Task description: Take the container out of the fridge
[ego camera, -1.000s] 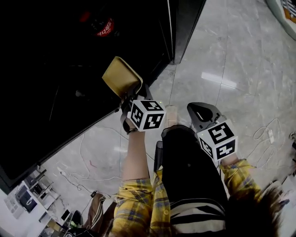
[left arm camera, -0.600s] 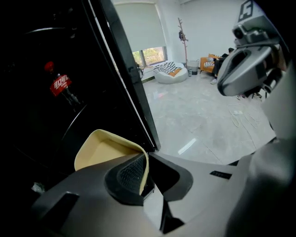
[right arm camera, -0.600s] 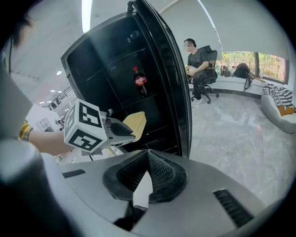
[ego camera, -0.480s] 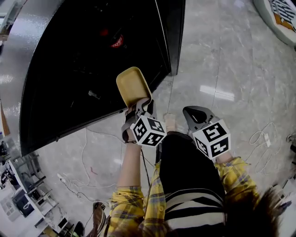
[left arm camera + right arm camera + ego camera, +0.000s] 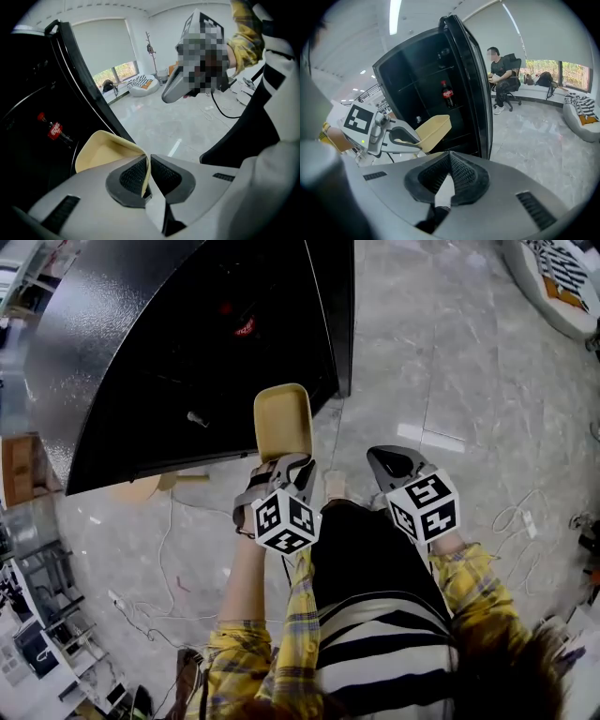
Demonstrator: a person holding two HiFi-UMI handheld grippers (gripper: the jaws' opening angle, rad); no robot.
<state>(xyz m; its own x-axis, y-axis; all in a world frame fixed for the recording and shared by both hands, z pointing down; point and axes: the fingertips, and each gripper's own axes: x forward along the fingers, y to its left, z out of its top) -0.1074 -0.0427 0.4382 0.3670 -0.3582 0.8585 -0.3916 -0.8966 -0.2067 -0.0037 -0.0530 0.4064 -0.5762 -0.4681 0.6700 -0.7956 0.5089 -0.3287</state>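
Grey left gripper (image 5: 149,160): its jaws are closing narrowly on one thin wall of the container, a ribbed pad pressing on each face of that wall.
Container (image 5: 101,151): pale yellow, open-topped and empty, it is hanging in the air beyond the left jaws and tilting slightly. In the head view it is lying over the lower front edge of the fridge, near that edge's right end. Whether its far end is reaching past the opening, I cannot tell.
Right gripper (image 5: 450,158): its jaws are standing almost together, with only a thin slit between the ribbed pads and nothing in it. It is pointing towards the fridge, beside the left gripper and well apart from the container.
Fridge (image 5: 178,352): black, its front is standing open, with the door edge running along the right side of the opening.
Bottle (image 5: 448,95): dark with a red label, it is standing upright on a shelf deep inside the fridge.
Floor (image 5: 459,362): grey marbled tiles are shining around the fridge.
Cables (image 5: 169,545): thin loops are trailing over the floor on the left.
Person (image 5: 500,77): someone is sitting on a chair beyond the fridge door, by the window.
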